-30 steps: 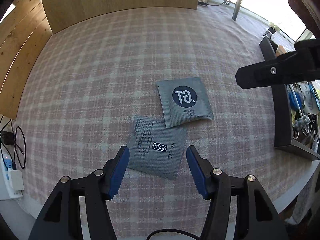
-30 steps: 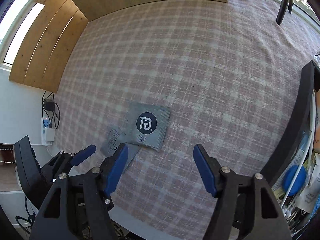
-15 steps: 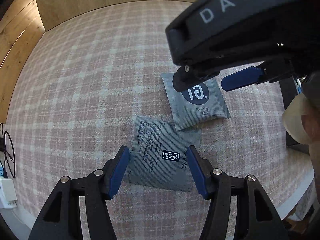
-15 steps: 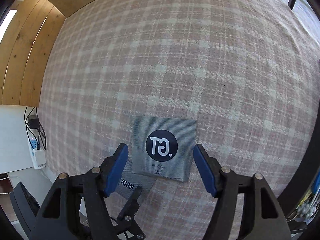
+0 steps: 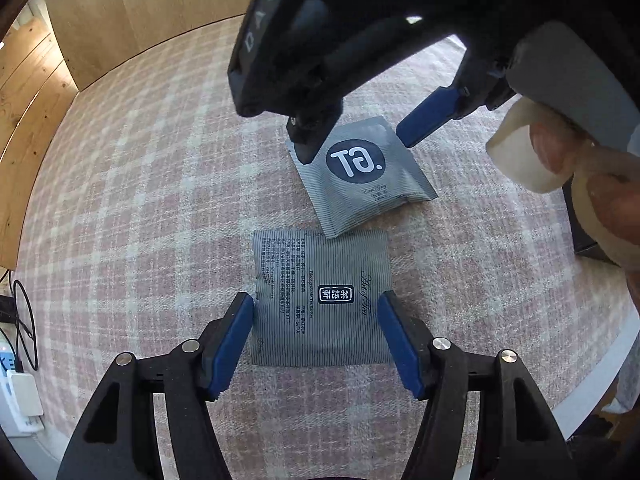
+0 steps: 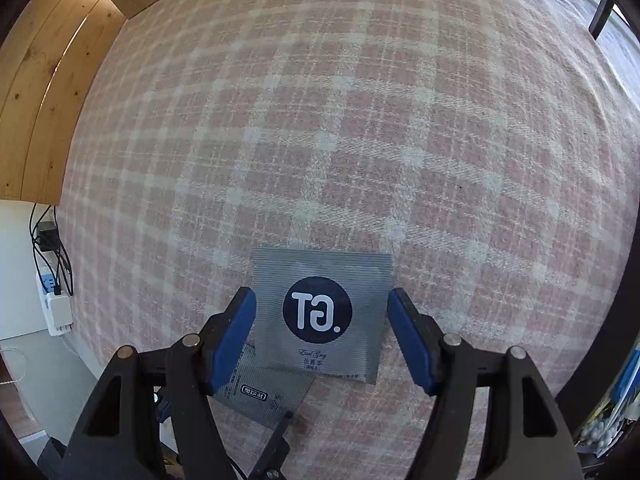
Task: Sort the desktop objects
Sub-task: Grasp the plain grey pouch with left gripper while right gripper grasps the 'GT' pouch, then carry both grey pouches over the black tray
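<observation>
Two grey striped tea packets lie overlapping on the pink plaid tablecloth (image 6: 360,120). The packet with printed text (image 5: 320,300) lies flat between the blue pads of my left gripper (image 5: 316,320), whose jaws are opening and stand at its side edges. The packet with the dark round "GT" logo (image 6: 320,280) overlaps the text packet's far edge. My right gripper (image 6: 320,312) is open and points down, straddling the GT packet with a pad beside each edge. In the left wrist view the right gripper (image 5: 368,136) hangs over the GT packet (image 5: 360,184). The text packet (image 6: 264,392) shows under the right gripper's left finger.
A black organiser box (image 6: 600,320) with several small items stands at the right table edge. Wooden panels (image 5: 36,120) rise behind and left of the table. A power strip with cables (image 6: 56,304) sits below the left edge. A person's hand (image 5: 600,192) holds the right gripper.
Both grippers came down toward the table. The left now frames the text packet with wider jaws; the right moved left over the GT packet and now straddles it.
</observation>
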### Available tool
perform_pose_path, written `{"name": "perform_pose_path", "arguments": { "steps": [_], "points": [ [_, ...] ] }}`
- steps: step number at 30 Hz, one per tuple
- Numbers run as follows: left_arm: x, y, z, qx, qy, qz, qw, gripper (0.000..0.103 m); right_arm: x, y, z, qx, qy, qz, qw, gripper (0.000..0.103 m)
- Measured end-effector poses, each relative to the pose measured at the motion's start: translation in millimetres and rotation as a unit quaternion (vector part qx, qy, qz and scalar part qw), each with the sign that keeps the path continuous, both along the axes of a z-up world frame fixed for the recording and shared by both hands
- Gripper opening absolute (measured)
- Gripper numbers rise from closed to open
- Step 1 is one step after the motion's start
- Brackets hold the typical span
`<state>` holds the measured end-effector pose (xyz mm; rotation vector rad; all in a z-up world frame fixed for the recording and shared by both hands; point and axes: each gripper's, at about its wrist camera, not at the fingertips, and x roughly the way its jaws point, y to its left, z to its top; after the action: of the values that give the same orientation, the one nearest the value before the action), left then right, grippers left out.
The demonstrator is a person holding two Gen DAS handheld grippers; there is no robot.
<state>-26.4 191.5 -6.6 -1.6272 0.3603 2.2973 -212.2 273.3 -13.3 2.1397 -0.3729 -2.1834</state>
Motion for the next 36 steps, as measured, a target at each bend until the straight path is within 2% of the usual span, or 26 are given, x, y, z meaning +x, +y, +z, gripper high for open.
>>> {"name": "perform_pose_path", "arguments": {
  "steps": [3, 7, 9, 12, 13, 14, 17, 18, 20, 21, 23, 25, 26, 29, 30, 31, 32, 35, 36],
  "points": [
    [6.2, 0.6, -3.7, -0.014, 0.025, -0.002, 0.9996, 0.082, -0.1, -10.3, -2.3, 0.024, -0.003, 0.027, 0.999, 0.074],
    [1.8, -21.4, -8.3, 0.016, 0.005, 0.044, 0.9989, 0.081, 3.5, -27.4, -5.4, 0.078, 0.000, 0.077, 0.994, 0.074],
    [3.2, -26.9, -9.1, 0.015, 0.005, 0.048, 0.9987, 0.081, 4.4, -31.8, -7.1, 0.101, 0.000, 0.093, 0.991, 0.074],
    [6.4, -29.5, -9.9, 0.016, 0.002, 0.047, 0.9988, 0.081, 3.3, -25.8, -7.6, 0.103, -0.008, 0.089, 0.991, 0.074],
    [7.3, -30.0, -10.2, 0.013, 0.004, 0.049, 0.9987, 0.081, 4.4, -20.4, -7.0, 0.101, -0.008, 0.087, 0.991, 0.071],
    [7.8, -30.9, -11.4, 0.012, 0.004, 0.053, 0.9985, 0.080, 3.8, -14.9, -5.6, 0.101, -0.008, 0.085, 0.991, 0.064],
    [7.0, -31.8, -10.8, 0.018, -0.003, 0.061, 0.9980, 0.072, 2.0, -2.1, -3.6, 0.094, -0.009, 0.081, 0.992, 0.050],
    [7.0, -29.2, -10.6, 0.018, -0.004, 0.058, 0.9981, 0.066, 2.5, 0.7, -3.0, 0.092, -0.007, 0.082, 0.992, 0.049],
    [-7.9, -13.8, -9.7, 0.019, -0.005, 0.048, 0.9986, 0.057, 5.7, 7.4, -1.1, 0.090, 0.001, 0.081, 0.993, 0.039],
    [-7.1, -10.2, -9.5, 0.019, -0.005, 0.045, 0.9988, 0.055, 6.6, 10.2, 0.2, 0.087, 0.004, 0.080, 0.993, 0.037],
    [-6.6, -0.5, -9.5, 0.020, -0.005, 0.043, 0.9989, 0.052, 25.9, 34.9, 4.0, 0.073, 0.010, 0.076, 0.994, 0.028],
    [-4.6, 7.2, -8.9, 0.024, -0.004, 0.047, 0.9986, 0.046, 37.6, 59.1, 6.0, 0.054, 0.014, 0.069, 0.996, 0.024],
    [-4.9, 6.4, -8.5, 0.030, -0.007, 0.053, 0.9981, 0.040, 41.1, 66.5, 8.2, 0.045, 0.015, 0.064, 0.997, 0.021],
    [-11.6, -9.7, -5.8, 0.047, -0.015, 0.079, 0.9956, 0.022, 45.3, 81.8, 14.9, 0.019, 0.024, 0.053, 0.998, 0.015],
    [-21.5, -36.7, -4.0, 0.049, -0.014, 0.086, 0.9950, 0.015, 47.0, 86.4, 17.4, 0.010, 0.026, 0.052, 0.998, 0.014],
    [-23.2, -67.9, -0.6, 0.053, -0.014, 0.090, 0.9944, 0.013, 48.7, 90.3, 19.7, 0.002, 0.028, 0.050, 0.998, 0.011],
    [-35.2, -82.4, 3.4, 0.059, -0.016, 0.094, 0.9937, 0.012, 50.4, 94.4, 22.4, -0.007, 0.032, 0.049, 0.998, 0.010],
    [-34.3, -90.9, 8.7, 0.071, -0.018, 0.105, 0.9918, 0.010, 55.1, 106.6, 29.2, -0.021, 0.039, 0.044, 0.998, 0.007],
    [-38.3, -111.8, 20.1, 0.069, -0.016, 0.108, 0.9916, 0.009, 56.8, 110.7, 31.9, -0.027, 0.041, 0.043, 0.998, 0.006]
  ]
}}
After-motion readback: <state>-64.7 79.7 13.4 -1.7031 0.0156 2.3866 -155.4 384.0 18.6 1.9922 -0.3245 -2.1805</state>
